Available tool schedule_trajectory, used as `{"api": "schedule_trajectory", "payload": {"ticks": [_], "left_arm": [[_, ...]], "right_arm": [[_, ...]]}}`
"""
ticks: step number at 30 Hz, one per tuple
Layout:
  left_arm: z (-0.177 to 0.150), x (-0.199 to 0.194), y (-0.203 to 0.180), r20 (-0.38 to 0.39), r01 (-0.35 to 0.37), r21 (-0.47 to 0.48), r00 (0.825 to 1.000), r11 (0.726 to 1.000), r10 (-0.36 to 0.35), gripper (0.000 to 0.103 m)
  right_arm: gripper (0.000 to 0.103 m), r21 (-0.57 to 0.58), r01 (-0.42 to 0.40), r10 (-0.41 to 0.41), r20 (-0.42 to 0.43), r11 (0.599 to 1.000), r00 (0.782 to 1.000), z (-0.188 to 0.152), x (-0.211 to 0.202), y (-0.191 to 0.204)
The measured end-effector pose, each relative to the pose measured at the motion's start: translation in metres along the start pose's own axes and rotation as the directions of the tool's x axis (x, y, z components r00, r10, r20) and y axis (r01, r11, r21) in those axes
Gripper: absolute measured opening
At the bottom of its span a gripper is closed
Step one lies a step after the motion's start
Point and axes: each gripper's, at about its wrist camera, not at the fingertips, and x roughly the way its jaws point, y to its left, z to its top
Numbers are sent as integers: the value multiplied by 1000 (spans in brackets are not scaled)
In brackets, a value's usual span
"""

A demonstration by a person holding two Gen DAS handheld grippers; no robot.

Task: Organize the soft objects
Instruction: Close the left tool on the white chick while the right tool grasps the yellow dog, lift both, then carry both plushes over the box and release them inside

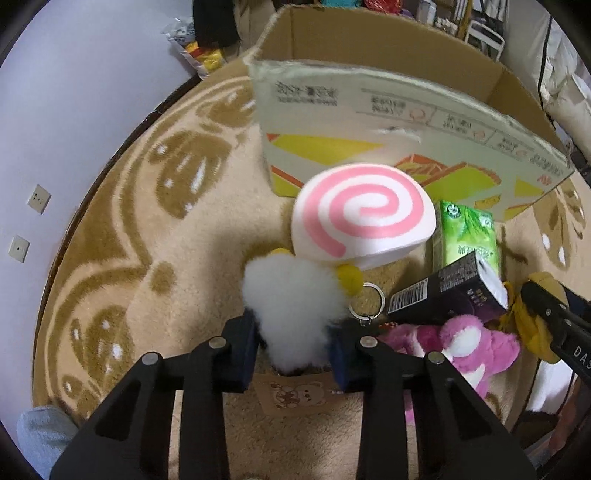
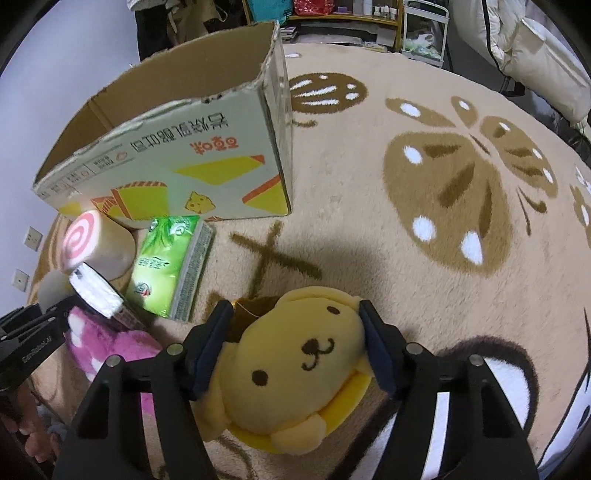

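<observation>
My left gripper [image 1: 295, 332] is shut on a fluffy white plush keychain [image 1: 291, 295] with yellow bits and a metal ring, held above the rug. Just beyond it lies a pink-and-white swirl roll plush [image 1: 360, 216], also in the right wrist view [image 2: 86, 238]. My right gripper [image 2: 295, 332] is shut on a yellow dog plush [image 2: 295, 373], also seen at the left view's right edge [image 1: 532, 325]. A pink bear plush [image 1: 469, 347] lies on the rug between the grippers, also in the right view [image 2: 99, 343]. An open cardboard box [image 1: 369, 122] stands behind [image 2: 177, 155].
A green tissue pack [image 2: 170, 266] and a dark rectangular box [image 1: 450, 291] lie by the plush toys in front of the cardboard box. A beige patterned rug [image 2: 406, 240] covers the floor. Shelves and a white trolley [image 2: 424, 33] stand at the back; a wall with sockets [image 1: 37, 199] is left.
</observation>
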Motion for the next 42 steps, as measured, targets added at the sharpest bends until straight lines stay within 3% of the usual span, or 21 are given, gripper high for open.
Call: {"api": "schedule_trajectory", "payload": {"ticks": [4, 5, 6, 14, 23, 29, 38, 42], "left_arm": [[-5, -13, 4, 34, -13, -20, 999, 1000, 13, 31], [-6, -16, 6, 43, -8, -24, 999, 1000, 9, 31], [-6, -21, 6, 52, -4, -27, 999, 1000, 5, 31], [-15, -49, 4, 146, -27, -4, 989, 1000, 27, 31], [-26, -85, 12, 270, -46, -43, 961, 998, 56, 31], [-29, -108, 14, 329, -36, -49, 943, 998, 50, 31], [-20, -149, 2, 443, -103, -9, 891, 995, 96, 31], [-5, -160, 2, 475, -93, -15, 876, 996, 89, 31]], "right_arm": [[70, -18, -16, 16, 25, 1000, 1000, 0, -7, 4], [60, -26, -19, 20, 27, 999, 999, 0, -7, 5], [57, -36, -23, 25, 35, 999, 999, -1, -9, 8], [55, -52, -88, 90, 44, 995, 995, -4, -19, 13], [55, -58, -103, 111, 151, 993, 982, -1, -48, 10], [55, -47, -123, 131, 256, 991, 958, 3, -78, 8], [55, -94, -125, 152, 386, 988, 910, 21, -121, 16], [55, -113, -132, 168, 421, 985, 892, 35, -132, 20]]}}
